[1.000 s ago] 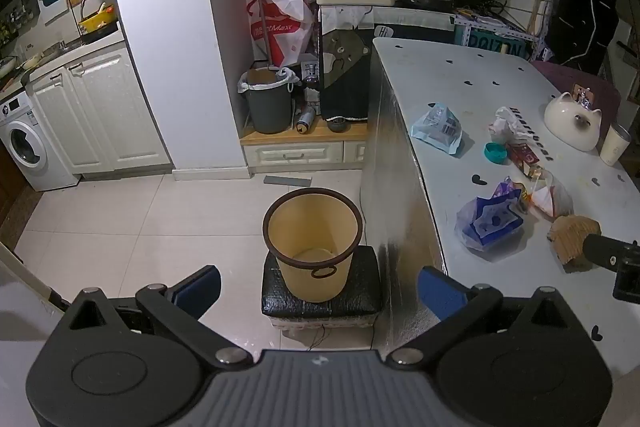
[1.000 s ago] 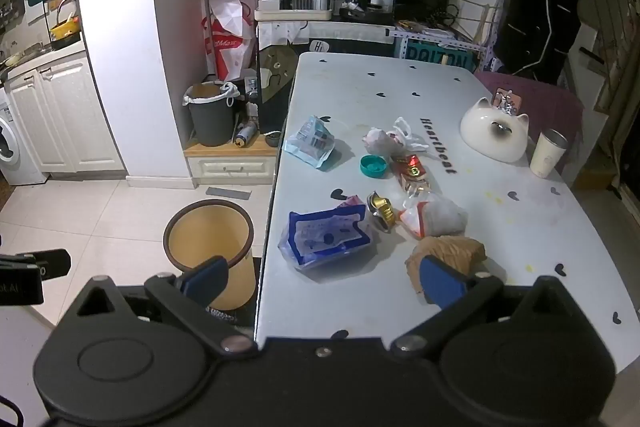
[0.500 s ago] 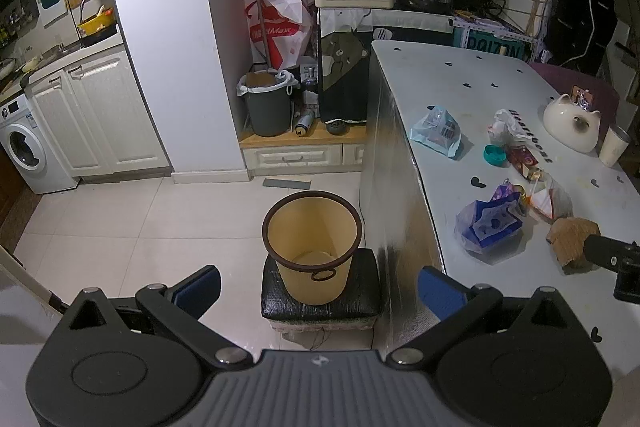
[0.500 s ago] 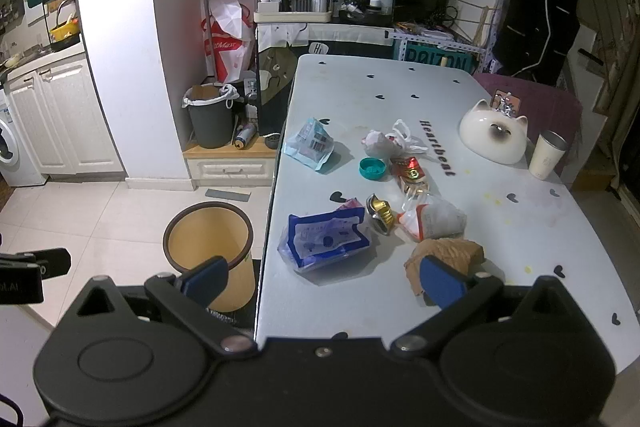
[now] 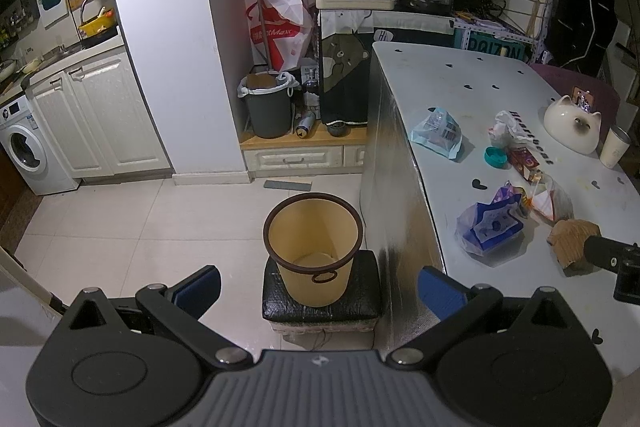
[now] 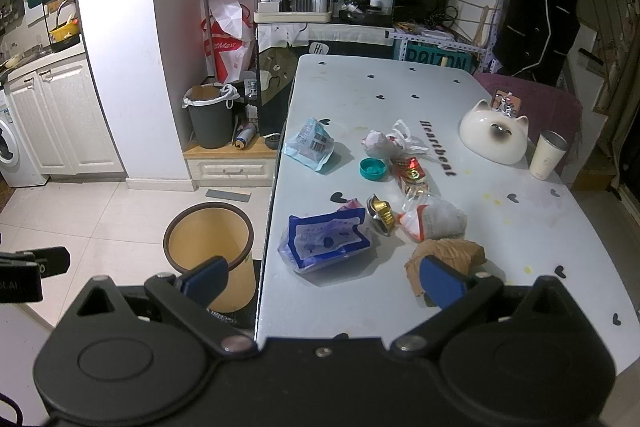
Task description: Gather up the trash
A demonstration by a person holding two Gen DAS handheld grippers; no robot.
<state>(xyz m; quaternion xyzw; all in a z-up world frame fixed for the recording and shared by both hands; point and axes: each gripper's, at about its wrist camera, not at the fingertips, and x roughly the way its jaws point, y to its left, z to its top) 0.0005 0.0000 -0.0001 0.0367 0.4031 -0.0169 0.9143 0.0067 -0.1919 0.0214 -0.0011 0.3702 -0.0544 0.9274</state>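
Left wrist: left gripper (image 5: 318, 285) jaws wide apart, empty, centred on bin (image 5: 313, 250) at frame middle; trash on table (image 5: 448, 87), far right.

Right wrist: right gripper (image 6: 322, 281) spread, empty; brown wad (image 6: 450, 255) touching right pad, blue bag (image 6: 326, 241) between pads, long axis left-right. Right gripper nearer.

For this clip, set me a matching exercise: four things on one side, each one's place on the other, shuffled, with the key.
Things:
1. tan wastebasket with brown rim
2. crumpled brown paper
3. round teal cap
4. white cat-shaped ceramic dish

Places:
A. far right of the table, beside a cup
B. on a black stool on the floor
C. table's near edge, by the right gripper
D. mid-table, near a white plastic bag

Pairs: 1-B, 2-C, 3-D, 4-A
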